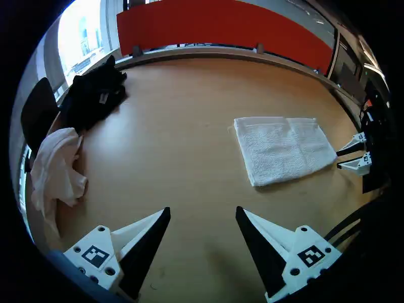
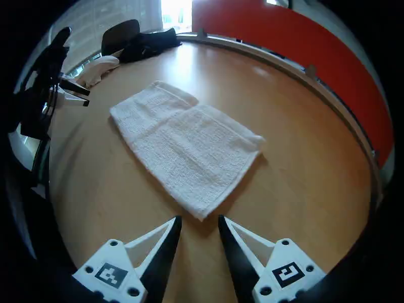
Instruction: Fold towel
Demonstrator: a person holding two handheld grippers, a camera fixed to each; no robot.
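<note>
Right gripper view: the right gripper (image 2: 199,230) sits low over the table (image 2: 303,166), jaws apart w/ a narrow gap and nothing between them. The towel (image 2: 184,146) lies flat straight ahead of it, nearest corner just off the fingertips; can't tell if it touches. It's already doubled: one layer overlaps the other, w/ a step across the middle. So I'd guess the gripper is lined up on that corner to pinch it for another fold.

The left gripper (image 1: 202,224) hangs well apart from the towel, jaws spread wide & empty. The towel is ahead & to its right, w/ the right gripper at the towel's far edge. Prob. waiting its turn.

Ahead & to the left gripper's left, near the table edge, are a black garment (image 1: 96,96) & a white cloth (image 1: 55,171), both bunched, likely parked out of the way. A chair (image 1: 35,113) stands by them, and a red panel (image 1: 222,25) runs along the far side.

Count: 1 towel, 2 grippers, 1 black garment, 1 white cloth, 1 chair, 1 red panel.
</note>
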